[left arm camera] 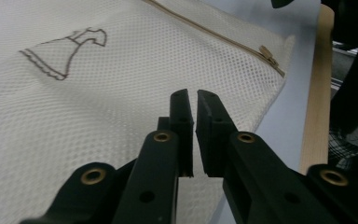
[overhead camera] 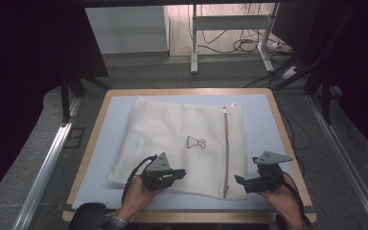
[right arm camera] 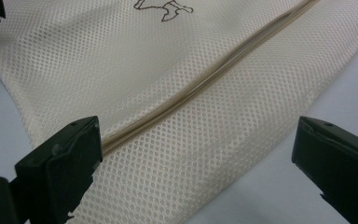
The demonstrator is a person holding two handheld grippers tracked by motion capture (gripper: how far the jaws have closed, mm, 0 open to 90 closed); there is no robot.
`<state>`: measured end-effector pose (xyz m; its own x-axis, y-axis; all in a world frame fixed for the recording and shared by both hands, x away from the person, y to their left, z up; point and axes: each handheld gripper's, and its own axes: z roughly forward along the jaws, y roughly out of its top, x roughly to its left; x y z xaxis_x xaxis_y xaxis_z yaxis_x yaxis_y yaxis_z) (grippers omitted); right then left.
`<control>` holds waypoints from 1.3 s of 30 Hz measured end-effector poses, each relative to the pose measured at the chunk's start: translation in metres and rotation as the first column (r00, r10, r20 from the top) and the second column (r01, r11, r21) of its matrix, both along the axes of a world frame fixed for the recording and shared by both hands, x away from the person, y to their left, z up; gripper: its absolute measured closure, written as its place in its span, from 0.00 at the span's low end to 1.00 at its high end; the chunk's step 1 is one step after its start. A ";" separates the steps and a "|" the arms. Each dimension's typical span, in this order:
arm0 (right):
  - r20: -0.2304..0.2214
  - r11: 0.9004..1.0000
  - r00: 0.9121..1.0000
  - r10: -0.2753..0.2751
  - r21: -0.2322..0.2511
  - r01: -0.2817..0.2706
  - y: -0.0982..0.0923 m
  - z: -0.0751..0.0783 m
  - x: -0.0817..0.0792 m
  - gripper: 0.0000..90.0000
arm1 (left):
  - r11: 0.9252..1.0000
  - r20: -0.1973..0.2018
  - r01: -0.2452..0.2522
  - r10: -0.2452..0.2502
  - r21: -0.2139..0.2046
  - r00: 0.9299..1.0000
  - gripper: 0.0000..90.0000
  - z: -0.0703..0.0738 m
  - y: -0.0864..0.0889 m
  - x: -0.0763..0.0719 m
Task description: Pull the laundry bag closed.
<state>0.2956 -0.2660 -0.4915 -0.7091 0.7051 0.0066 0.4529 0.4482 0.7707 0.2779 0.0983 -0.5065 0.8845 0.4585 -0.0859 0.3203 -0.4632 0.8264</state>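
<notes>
A cream mesh laundry bag [overhead camera: 182, 143] lies flat on the blue mat [overhead camera: 105, 153], with a small dress drawing [overhead camera: 195, 142] and a tan zipper [overhead camera: 226, 153] running near its right side. My left gripper [overhead camera: 182, 173] hovers over the bag's near left part. In the left gripper view its jaws [left arm camera: 193, 100] stand shut with nothing between them, above the mesh [left arm camera: 74, 116]; the zipper pull [left arm camera: 270, 58] lies ahead. My right gripper [overhead camera: 238, 181] is at the bag's near right corner. Its jaws [right arm camera: 196, 140] are wide open on either side of the zipper [right arm camera: 205, 86], with no grip on it.
The mat sits on a table with a wooden rim [overhead camera: 88, 158]. Metal rails [overhead camera: 48, 163] run along both sides on the floor. Beyond the far edge stand a desk frame [overhead camera: 194, 43] and loose cables [overhead camera: 239, 45]. Bare mat shows left and right of the bag.
</notes>
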 end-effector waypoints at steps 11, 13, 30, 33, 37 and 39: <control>0.017 1.000 1.000 0.017 -0.018 -0.016 -0.001 -0.001 0.000 0.02 | 0.997 -0.029 0.076 -0.076 0.012 0.997 0.99 -0.009 -0.028 0.003; 0.021 1.000 1.000 0.021 -0.023 -0.021 -0.002 -0.001 0.000 0.02 | 0.997 -0.030 0.077 -0.077 0.013 0.997 1.00 -0.011 -0.033 0.004; 0.023 0.998 0.999 0.038 -0.052 -0.037 -0.001 -0.003 0.000 0.03 | 0.986 -0.039 0.161 -0.159 0.037 0.986 0.99 -0.022 -0.074 0.006; 0.008 0.998 0.999 0.032 -0.048 -0.032 0.001 -0.004 -0.001 0.03 | 0.984 -0.041 0.175 -0.174 0.042 0.984 0.99 -0.023 -0.080 0.007; 0.004 0.999 1.000 0.026 -0.044 -0.026 0.002 -0.004 -0.001 0.03 | 0.981 -0.045 0.189 -0.187 0.052 0.981 0.99 -0.025 -0.085 0.007; 0.001 0.999 1.000 0.025 -0.038 -0.025 0.002 -0.004 -0.001 0.03 | 0.979 -0.045 0.195 -0.192 0.058 0.980 0.99 -0.026 -0.087 0.006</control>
<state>0.2944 -0.2640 -0.4955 -0.7264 0.6869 -0.0211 0.4398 0.4882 0.7538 0.2842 0.0109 -0.5321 0.9535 0.2846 -0.0991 0.2513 -0.5694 0.7827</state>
